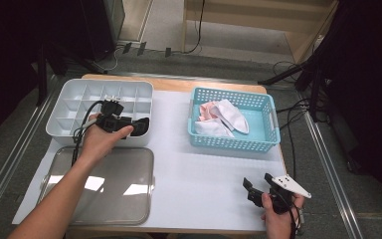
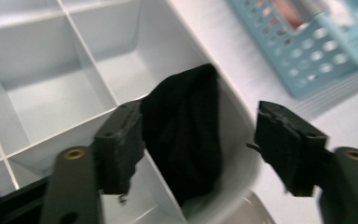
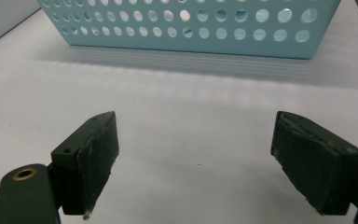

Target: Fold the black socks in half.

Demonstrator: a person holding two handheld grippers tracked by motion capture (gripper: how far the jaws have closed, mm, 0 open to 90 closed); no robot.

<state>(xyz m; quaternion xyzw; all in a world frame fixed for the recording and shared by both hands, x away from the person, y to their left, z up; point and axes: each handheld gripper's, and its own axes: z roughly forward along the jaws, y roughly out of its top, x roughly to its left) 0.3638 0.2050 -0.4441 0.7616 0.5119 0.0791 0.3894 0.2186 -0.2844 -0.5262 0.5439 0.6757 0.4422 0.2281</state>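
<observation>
This looks like a lab or test room. A work table [image 1: 214, 164] with a white cover stands on a grey floor [image 1: 10, 149]. Beyond the table loose cables [image 1: 197, 30] trail past black stand legs [image 1: 283, 77], and dark curtains [image 1: 373, 74] hang at its sides.

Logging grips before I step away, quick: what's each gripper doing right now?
Left gripper: open, over the black sock in the white organizer's corner compartment, not gripping it.
Right gripper: open, empty, above the table.
</observation>
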